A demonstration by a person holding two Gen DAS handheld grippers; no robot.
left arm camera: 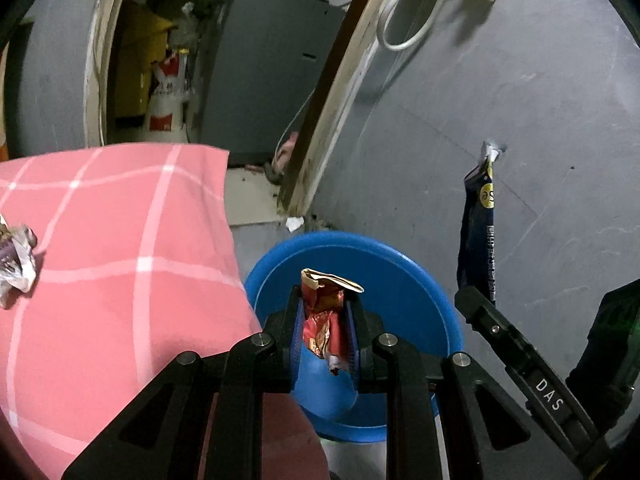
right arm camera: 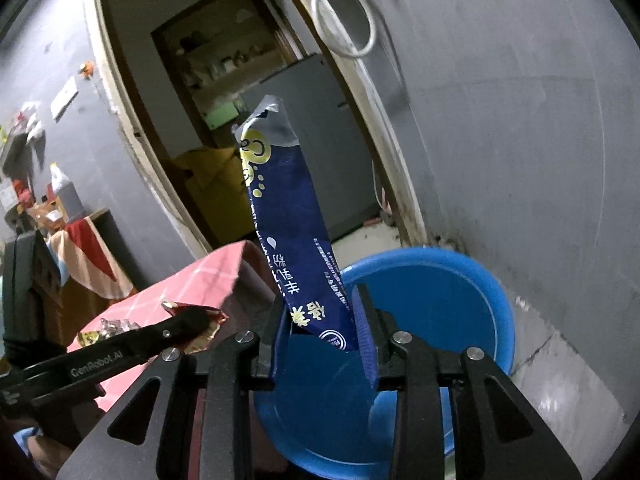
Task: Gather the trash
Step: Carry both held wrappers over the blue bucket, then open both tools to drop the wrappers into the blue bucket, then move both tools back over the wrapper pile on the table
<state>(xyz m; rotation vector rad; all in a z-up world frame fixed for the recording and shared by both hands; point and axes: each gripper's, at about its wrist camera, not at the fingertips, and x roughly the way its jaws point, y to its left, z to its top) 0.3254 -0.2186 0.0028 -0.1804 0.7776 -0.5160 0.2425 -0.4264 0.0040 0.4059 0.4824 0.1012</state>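
Drop-off step. Left gripper (left arm camera: 325,320) was clamped nearly shut on red wrapper (left arm camera: 322,322), over blue bin (left arm camera: 436,300). Right gripper (right arm camera: 320,322) pinched navy packet (right arm camera: 288,216) above bin too, jaws narrow. Next move, likely: open both jaws, let trash fall in. Crumpled wrapper (left arm camera: 16,264) remained on pink cloth (left arm camera: 120,240).

The left gripper (left arm camera: 324,312) tilts downward, its jaws clamped on a red wrapper (left arm camera: 322,320). Beside it, the right gripper (right arm camera: 324,312) also tilts down, jaws a little wider around a blue packet (right arm camera: 288,216); the pads seem to press it, though one side is hidden.
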